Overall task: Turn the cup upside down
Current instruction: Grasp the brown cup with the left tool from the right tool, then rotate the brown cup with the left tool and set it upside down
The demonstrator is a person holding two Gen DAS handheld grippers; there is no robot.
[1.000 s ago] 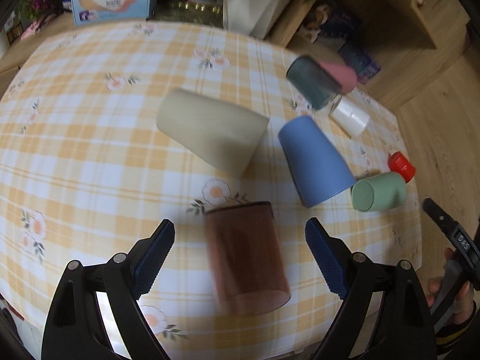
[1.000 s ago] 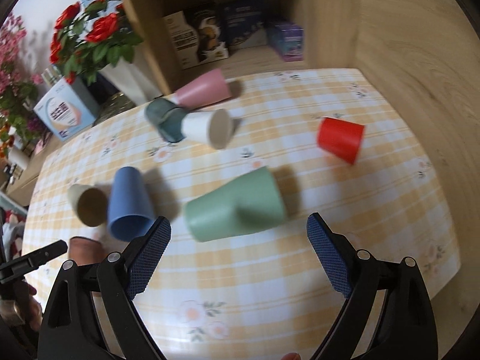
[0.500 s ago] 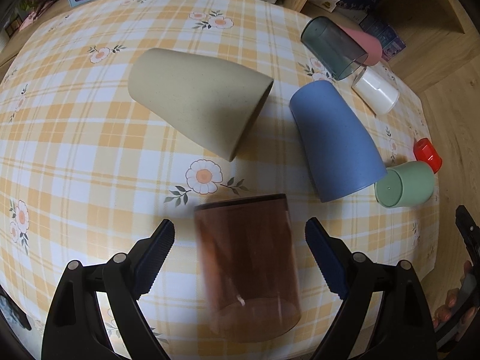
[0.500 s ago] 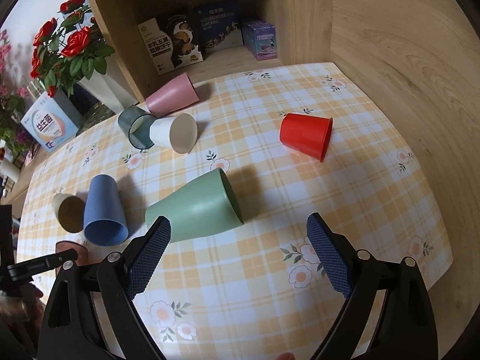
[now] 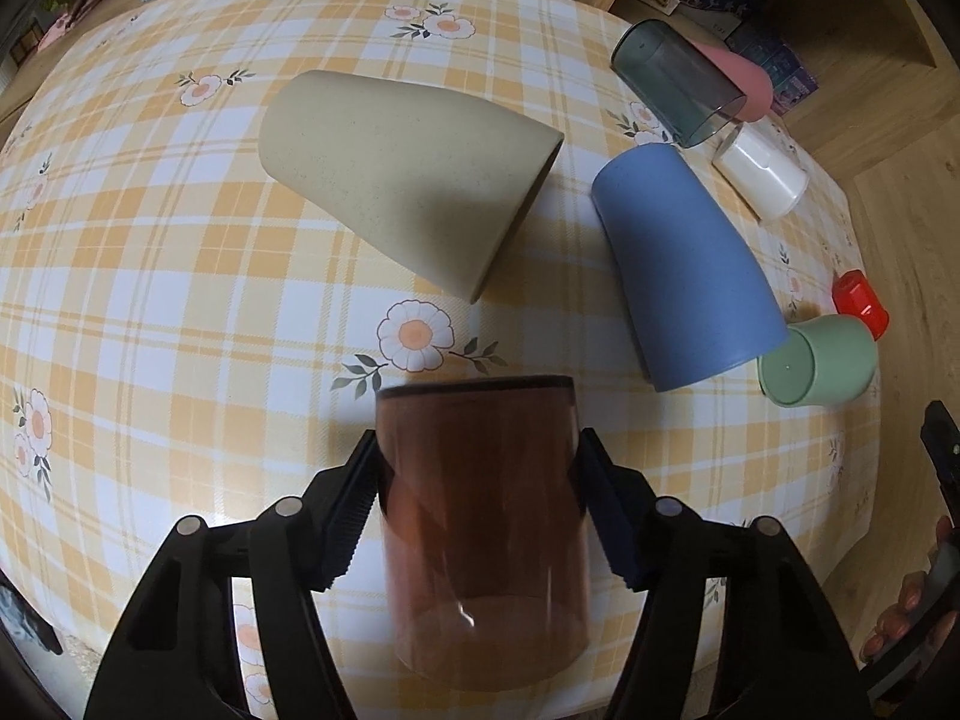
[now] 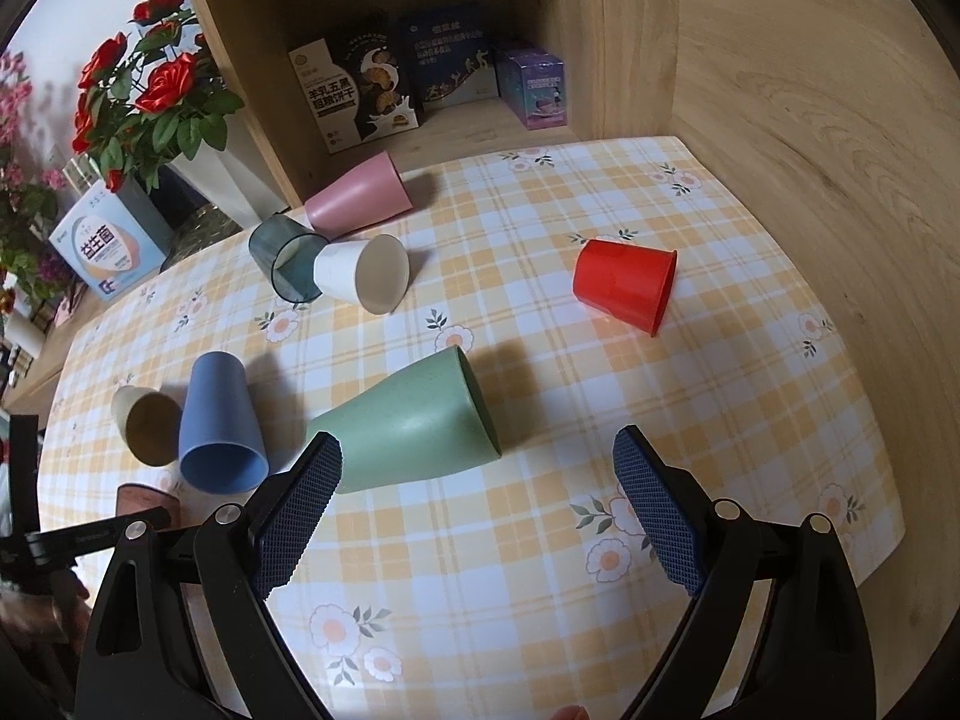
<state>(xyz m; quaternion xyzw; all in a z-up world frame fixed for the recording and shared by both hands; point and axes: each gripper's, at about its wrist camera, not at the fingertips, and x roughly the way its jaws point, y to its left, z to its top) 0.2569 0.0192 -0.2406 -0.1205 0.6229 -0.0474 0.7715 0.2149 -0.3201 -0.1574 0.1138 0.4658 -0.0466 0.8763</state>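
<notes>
A translucent brown cup (image 5: 480, 510) lies on its side on the checked tablecloth (image 5: 150, 300). My left gripper (image 5: 477, 498) is shut on the brown cup, its blue pads pressed on both sides. A small part of the cup shows in the right wrist view (image 6: 141, 498) at the far left. My right gripper (image 6: 477, 510) is open and empty, above the cloth, with a green cup (image 6: 414, 426) lying on its side just ahead of its left finger.
Other cups lie on their sides: beige (image 5: 402, 180), blue (image 5: 684, 264), dark clear (image 5: 672, 81), pink (image 6: 357, 195), white (image 6: 363, 273), red (image 6: 624, 285). A wooden shelf with boxes (image 6: 420, 78) and a flower vase (image 6: 198, 174) stand at the back. The table edge (image 6: 888, 540) is near right.
My left gripper has moved forward around the brown cup and closed on it. The right gripper has drawn back a little; its jaws remain open.
</notes>
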